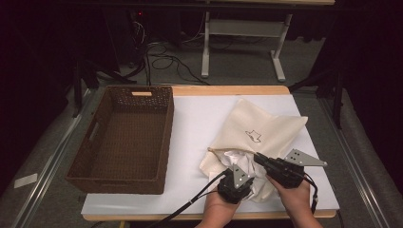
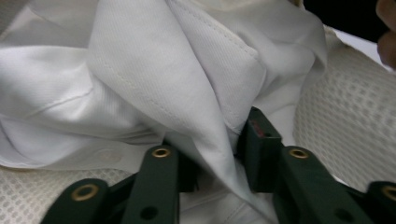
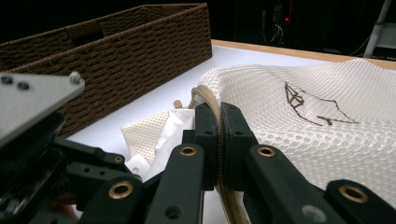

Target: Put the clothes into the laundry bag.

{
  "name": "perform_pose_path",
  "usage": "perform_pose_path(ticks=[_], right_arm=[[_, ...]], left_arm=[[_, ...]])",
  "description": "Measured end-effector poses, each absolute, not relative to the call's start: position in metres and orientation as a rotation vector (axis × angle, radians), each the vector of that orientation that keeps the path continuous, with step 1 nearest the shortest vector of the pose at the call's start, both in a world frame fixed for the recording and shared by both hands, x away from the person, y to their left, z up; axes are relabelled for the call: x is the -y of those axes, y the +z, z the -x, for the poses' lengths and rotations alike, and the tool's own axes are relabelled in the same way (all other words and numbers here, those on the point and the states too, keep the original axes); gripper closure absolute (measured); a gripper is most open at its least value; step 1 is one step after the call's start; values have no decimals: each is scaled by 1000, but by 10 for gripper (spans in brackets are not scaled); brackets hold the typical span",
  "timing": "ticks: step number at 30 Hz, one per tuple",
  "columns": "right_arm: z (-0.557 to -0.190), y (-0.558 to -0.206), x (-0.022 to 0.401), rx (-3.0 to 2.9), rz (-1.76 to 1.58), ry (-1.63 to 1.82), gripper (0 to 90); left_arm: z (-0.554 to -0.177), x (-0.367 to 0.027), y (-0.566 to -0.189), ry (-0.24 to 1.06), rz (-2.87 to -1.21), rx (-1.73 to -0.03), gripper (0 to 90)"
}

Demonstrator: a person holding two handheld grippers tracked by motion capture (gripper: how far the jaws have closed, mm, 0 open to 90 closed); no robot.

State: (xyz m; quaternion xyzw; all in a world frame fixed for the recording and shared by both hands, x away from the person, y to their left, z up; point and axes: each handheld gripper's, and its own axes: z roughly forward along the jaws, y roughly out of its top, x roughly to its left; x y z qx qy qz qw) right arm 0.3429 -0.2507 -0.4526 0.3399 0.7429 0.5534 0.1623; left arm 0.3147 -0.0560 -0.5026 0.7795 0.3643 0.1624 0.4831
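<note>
We have a cream mesh bag (image 1: 259, 130) lying on the right half of the white tabletop (image 1: 199, 118), its closed end toward one o'clock and its mouth toward seven o'clock, right in front of our hands. A white garment (image 2: 140, 79) spills out of that mouth.

Our right claw (image 3: 219, 128) is pressed together on the bag's corded rim (image 3: 205, 100), holding that edge up; in the high view it sits at about five o'clock on the tabletop (image 1: 259, 159). Our left claw (image 1: 237, 176), just beside it toward seven o'clock, is clamped on a fold of the white garment, with the cloth pinched between the black jaws in the left gripper view.

The relation that matters, as we judge it, is that the bag's long axis runs from seven to one o'clock, so the garment lies on the near side of the mouth, and the left claw is the nearer one to move it along that line. The brown wicker basket (image 1: 126, 137) stands empty at nine o'clock, well apart from both claws.
</note>
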Motion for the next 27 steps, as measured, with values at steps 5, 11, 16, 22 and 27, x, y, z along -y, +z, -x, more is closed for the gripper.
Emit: perform_pose_path(ticks=[5, 11, 16, 22, 27], right_arm=[[-342, -451, 251, -2113, -956, 1595, 883], [-339, -448, 250, -2118, -943, 1615, 883], [-334, -446, 247, -2131, -910, 1625, 883], [-332, -446, 244, -2138, -911, 1615, 883], [-334, -446, 247, -2123, -927, 1629, 883]], left_arm=[[-315, 47, -497, 436, -1846, -904, 726], [-305, 31, -486, 478, -1822, -897, 730], [-292, 22, -482, 501, -1823, -884, 731], [-301, 29, -486, 490, -1830, -891, 730], [-313, 39, -488, 495, -1830, -885, 729]])
